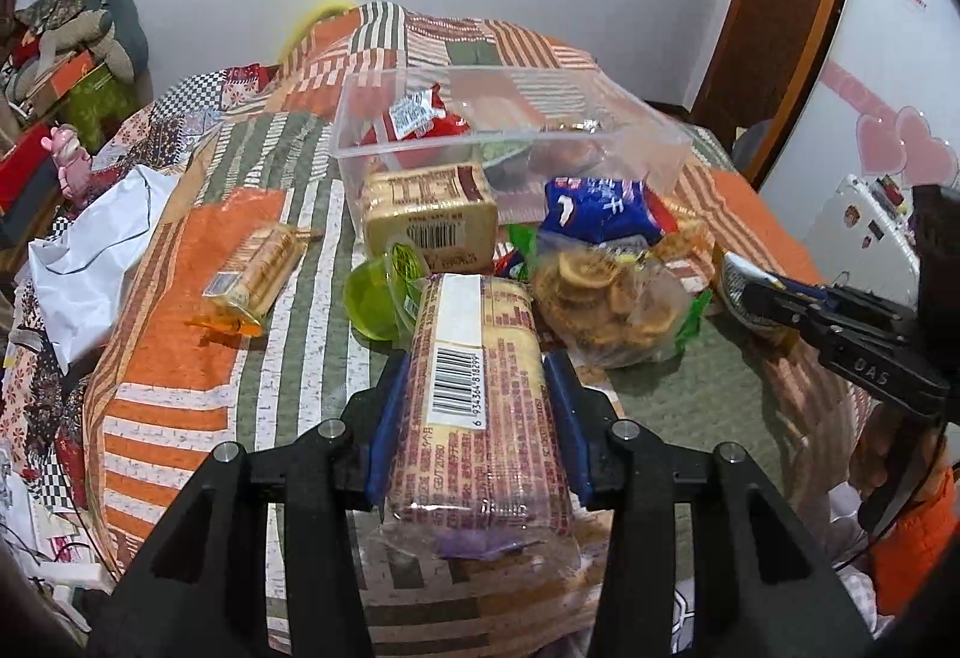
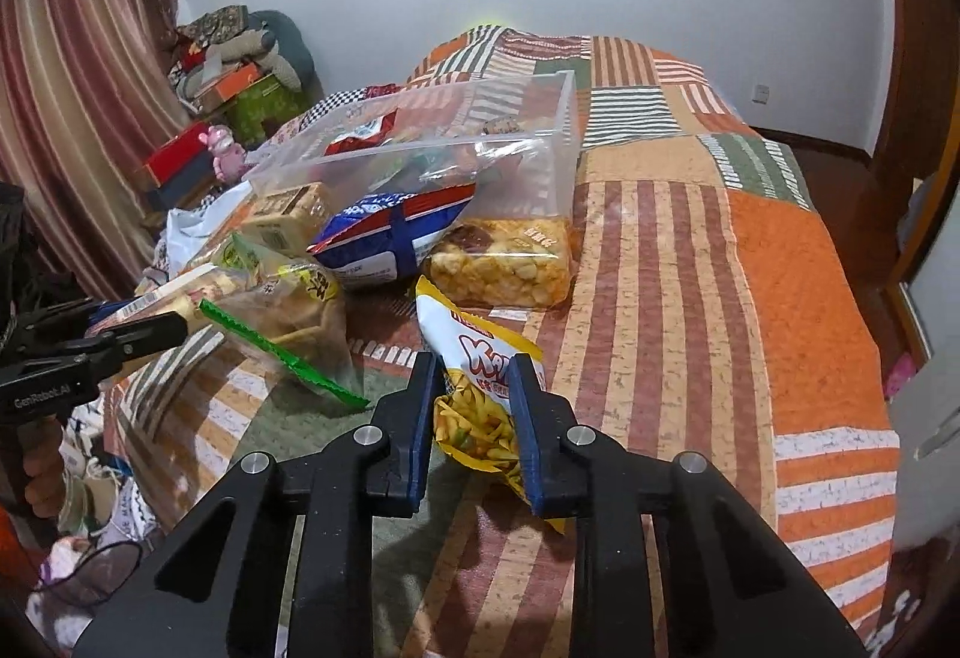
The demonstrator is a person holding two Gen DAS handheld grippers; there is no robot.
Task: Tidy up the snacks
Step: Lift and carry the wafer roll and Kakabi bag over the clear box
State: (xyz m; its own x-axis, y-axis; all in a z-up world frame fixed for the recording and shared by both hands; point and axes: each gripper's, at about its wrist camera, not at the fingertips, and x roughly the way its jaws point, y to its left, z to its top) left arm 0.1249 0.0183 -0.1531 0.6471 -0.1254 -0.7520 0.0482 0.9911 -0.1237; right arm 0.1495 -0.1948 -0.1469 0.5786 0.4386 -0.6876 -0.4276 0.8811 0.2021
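Observation:
My left gripper [image 1: 475, 364] is shut on a long cream and purple biscuit pack [image 1: 474, 418] with a barcode, lifted just above the patchwork bed. In front of it stands a clear plastic box [image 1: 522, 139] holding a red packet [image 1: 414, 112]. Before the box lie another biscuit pack [image 1: 429, 208], a blue bag [image 1: 600, 208], a bag of round biscuits [image 1: 606, 298] and a green cup [image 1: 375, 304]. My right gripper [image 2: 473, 364] is shut on a yellow snack bag [image 2: 480, 418] low over the quilt. The clear box [image 2: 558, 142] is ahead of it.
An orange cracker pack [image 1: 258, 268] lies apart on the left. A puffed-snack pack [image 2: 504, 262] and a green-edged bag [image 2: 288, 298] lie near the box. A white plastic bag [image 1: 96, 250] and piled clutter [image 1: 66, 76] sit off the bed's left side. The quilt [image 2: 750, 268] stretches away to the right.

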